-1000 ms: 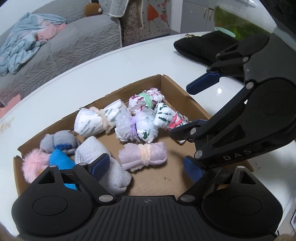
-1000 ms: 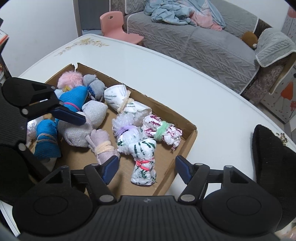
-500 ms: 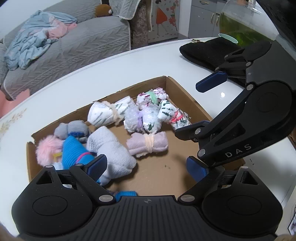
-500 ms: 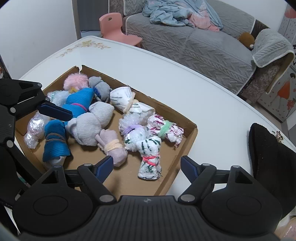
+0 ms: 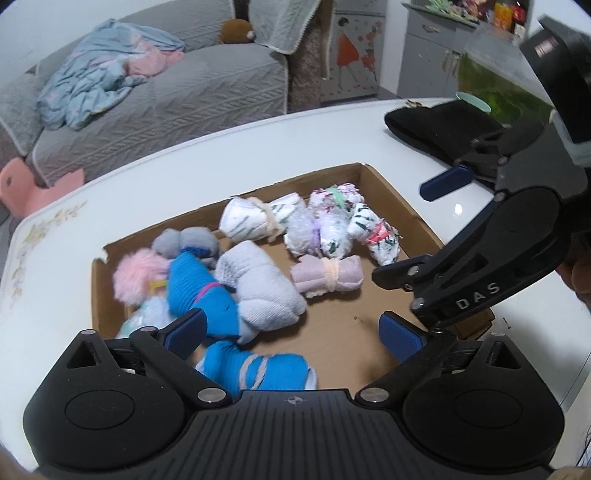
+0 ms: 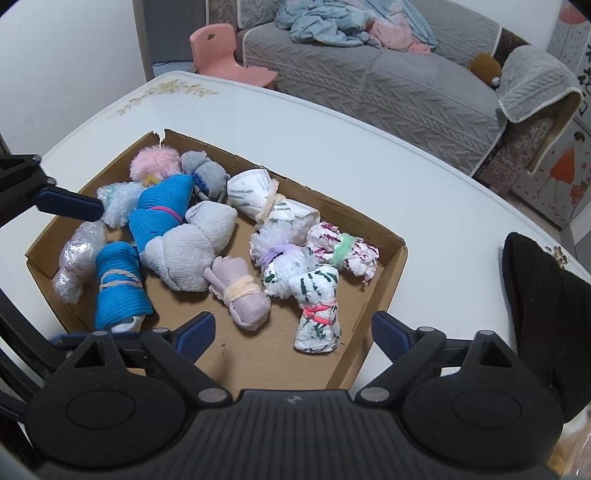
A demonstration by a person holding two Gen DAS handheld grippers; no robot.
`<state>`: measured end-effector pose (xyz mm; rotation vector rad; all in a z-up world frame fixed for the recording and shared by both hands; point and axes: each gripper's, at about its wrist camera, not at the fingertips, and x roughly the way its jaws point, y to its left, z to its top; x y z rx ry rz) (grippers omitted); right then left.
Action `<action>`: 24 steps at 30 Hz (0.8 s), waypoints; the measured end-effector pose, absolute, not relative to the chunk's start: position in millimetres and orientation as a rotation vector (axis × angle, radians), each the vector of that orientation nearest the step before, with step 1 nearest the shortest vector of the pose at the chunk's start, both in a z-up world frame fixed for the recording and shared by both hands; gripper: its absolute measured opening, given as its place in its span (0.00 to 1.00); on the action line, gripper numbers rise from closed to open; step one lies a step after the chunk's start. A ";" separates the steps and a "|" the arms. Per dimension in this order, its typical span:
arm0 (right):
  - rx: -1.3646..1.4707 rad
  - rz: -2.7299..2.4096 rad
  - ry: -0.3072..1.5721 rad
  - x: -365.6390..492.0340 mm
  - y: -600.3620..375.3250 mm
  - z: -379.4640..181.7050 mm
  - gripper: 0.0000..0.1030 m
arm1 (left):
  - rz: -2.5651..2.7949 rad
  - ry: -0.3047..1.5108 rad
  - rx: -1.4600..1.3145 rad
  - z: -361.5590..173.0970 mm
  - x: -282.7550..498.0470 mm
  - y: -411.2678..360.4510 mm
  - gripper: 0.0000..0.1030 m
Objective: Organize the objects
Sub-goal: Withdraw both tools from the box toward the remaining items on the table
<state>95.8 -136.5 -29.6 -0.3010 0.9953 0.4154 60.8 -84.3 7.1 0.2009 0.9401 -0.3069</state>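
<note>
Both grippers are held above a shallow cardboard tray (image 6: 384, 295) on a white table (image 6: 369, 162), jaws spread wide and just opened further, with nothing gripped between them. Nearest the right gripper (image 6: 291, 332), a white bundle with green stripes and a pink band (image 6: 317, 314) is seen lying beside a mauve roll tied with a cream band (image 6: 240, 295). Below the left gripper (image 5: 291, 332), a blue roll bound with pale bands (image 5: 258, 371) is seen at the tray's near edge. Farther in, a grey sock bundle (image 6: 192, 247), a second blue roll (image 6: 159, 218) and a pink fluffy ball (image 6: 155, 164) are crowded together. A black cloth (image 6: 543, 302) is left on the table outside the tray. Behind the table, a grey sofa (image 6: 388, 85) is draped with a blue blanket (image 6: 332, 18).
</note>
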 end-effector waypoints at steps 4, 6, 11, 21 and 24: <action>-0.248 0.395 0.984 85.2 -139.1 -27.8 0.91 | -0.273 0.902 0.176 9.7 46.4 -68.4 0.99; -0.226 0.398 0.980 77.8 -138.7 -28.3 0.92 | -0.247 0.892 0.156 9.0 40.3 -58.0 0.99; -0.191 0.380 0.957 65.7 -133.7 -27.5 0.92 | -0.163 0.881 0.083 3.5 32.1 -26.8 0.99; -0.080 0.340 0.882 28.1 -133.9 -31.0 0.95 | -0.056 0.816 -0.013 -2.9 2.3 14.5 0.99; -0.030 0.321 0.829 2.6 -138.0 -33.3 0.99 | -0.039 0.779 -0.023 -6.9 -21.3 18.9 0.99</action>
